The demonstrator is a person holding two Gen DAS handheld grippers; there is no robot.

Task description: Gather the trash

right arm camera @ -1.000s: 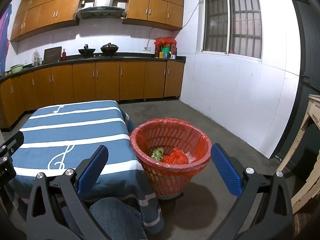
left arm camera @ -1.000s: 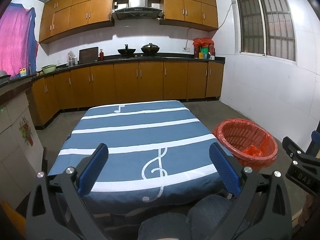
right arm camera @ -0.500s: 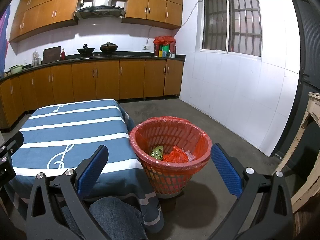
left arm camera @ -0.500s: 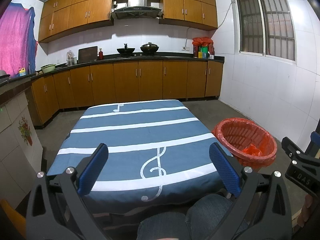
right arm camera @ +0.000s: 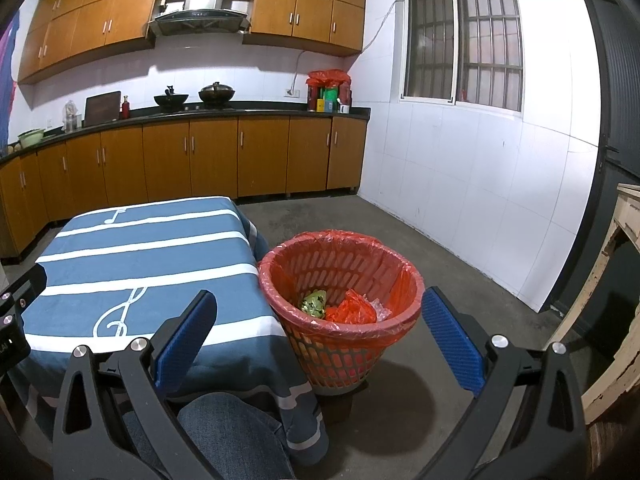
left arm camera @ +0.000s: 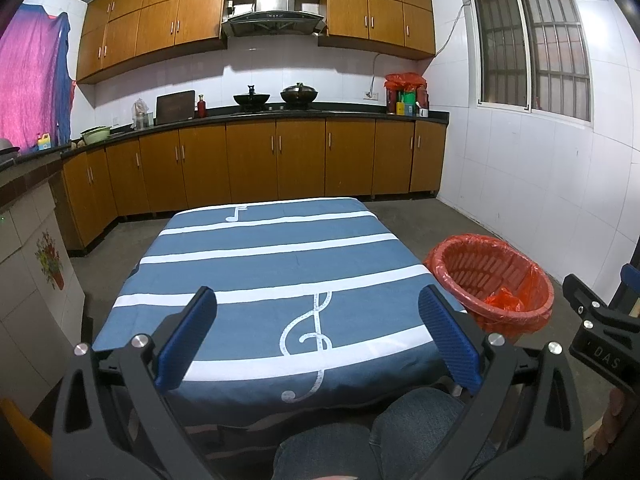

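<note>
A red slatted waste basket point(right arm camera: 340, 280) lined with a red bag stands on the floor just right of the table; in the left wrist view the waste basket point(left arm camera: 490, 280) sits at the right. Inside lie a green wrapper point(right arm camera: 314, 304), crumpled red plastic point(right arm camera: 352, 310) and a bit of clear plastic. My right gripper point(right arm camera: 318, 334) is open, held above and in front of the basket, with nothing between its blue pads. My left gripper point(left arm camera: 316, 334) is open too, over the table's near edge. The table point(left arm camera: 260, 264) wears a blue cloth with white stripes and music notes; nothing lies on it.
A person's knees in jeans point(left arm camera: 360, 440) sit under the near table edge. Brown cabinets and a dark counter point(left arm camera: 280, 114) with pots run along the back wall. A worn wooden table point(right arm camera: 616, 280) stands at far right. Bare concrete floor point(right arm camera: 460, 280) surrounds the basket.
Both views have shifted only slightly; the table and basket sit a touch higher in frame. Both grippers stay open and empty.
</note>
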